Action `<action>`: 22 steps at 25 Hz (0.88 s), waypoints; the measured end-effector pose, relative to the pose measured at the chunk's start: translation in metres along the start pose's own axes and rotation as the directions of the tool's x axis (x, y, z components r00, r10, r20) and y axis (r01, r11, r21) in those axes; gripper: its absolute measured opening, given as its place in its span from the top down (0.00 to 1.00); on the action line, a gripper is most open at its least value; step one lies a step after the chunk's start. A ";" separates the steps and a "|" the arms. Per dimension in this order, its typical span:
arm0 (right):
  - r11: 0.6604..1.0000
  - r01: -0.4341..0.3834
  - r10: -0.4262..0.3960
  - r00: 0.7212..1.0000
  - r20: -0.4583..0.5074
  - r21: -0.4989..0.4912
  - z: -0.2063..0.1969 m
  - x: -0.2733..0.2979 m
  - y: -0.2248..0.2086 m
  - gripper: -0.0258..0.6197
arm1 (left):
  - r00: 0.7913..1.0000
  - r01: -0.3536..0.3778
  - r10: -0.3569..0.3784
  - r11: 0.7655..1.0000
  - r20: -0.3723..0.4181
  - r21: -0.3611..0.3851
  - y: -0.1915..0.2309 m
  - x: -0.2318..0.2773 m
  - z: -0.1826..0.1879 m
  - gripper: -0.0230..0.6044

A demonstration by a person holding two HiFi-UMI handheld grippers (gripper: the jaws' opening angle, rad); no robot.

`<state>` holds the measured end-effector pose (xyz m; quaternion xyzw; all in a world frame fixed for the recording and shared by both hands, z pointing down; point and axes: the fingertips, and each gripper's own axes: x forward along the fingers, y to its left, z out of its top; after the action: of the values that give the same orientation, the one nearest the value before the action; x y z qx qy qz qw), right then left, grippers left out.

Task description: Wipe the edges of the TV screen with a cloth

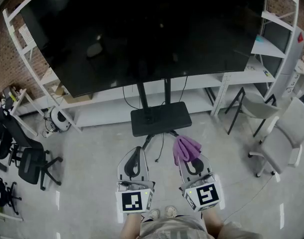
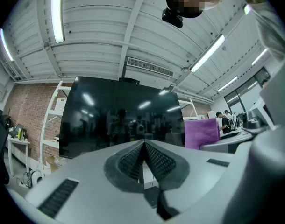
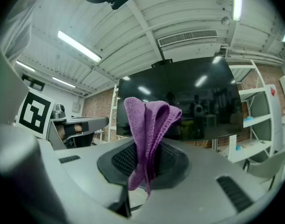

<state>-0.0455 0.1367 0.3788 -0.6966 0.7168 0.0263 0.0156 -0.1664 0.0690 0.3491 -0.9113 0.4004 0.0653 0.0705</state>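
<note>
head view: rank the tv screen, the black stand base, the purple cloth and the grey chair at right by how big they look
1. TV screen, by far the largest.
2. grey chair.
3. black stand base, somewhat smaller than the chair.
4. purple cloth, smallest, even though it is held up nearer the camera.

From the head we look steeply down on the TV [image 1: 142, 34] and floor [image 1: 87, 178]. Both gripper views sit low, tilt upward, and share that same screen from well back.

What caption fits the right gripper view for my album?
Right gripper shut on a folded purple cloth, facing the big dark TV screen.
</note>
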 end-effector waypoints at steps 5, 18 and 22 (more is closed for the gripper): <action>1.000 -0.004 0.004 1.000 -0.001 0.000 -0.002 -0.008 -0.010 0.89 | 1.000 -0.008 0.008 1.000 -0.016 0.012 -0.010 -0.002 -0.002 0.94; 0.999 -0.039 0.040 0.999 -0.033 0.031 -0.034 0.008 -0.018 0.89 | 0.999 -0.043 0.043 0.999 -0.029 -0.005 0.010 0.007 -0.024 0.94; 1.000 -0.013 0.012 1.000 -0.015 -0.011 -0.030 0.033 -0.024 0.89 | 1.000 -0.023 0.022 0.999 -0.008 -0.036 0.025 0.038 -0.037 0.94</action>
<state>-0.0218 0.1014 0.4067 -0.6924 0.7211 0.0252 0.0060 -0.1572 0.0181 0.3764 -0.9081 0.4097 0.0697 0.0519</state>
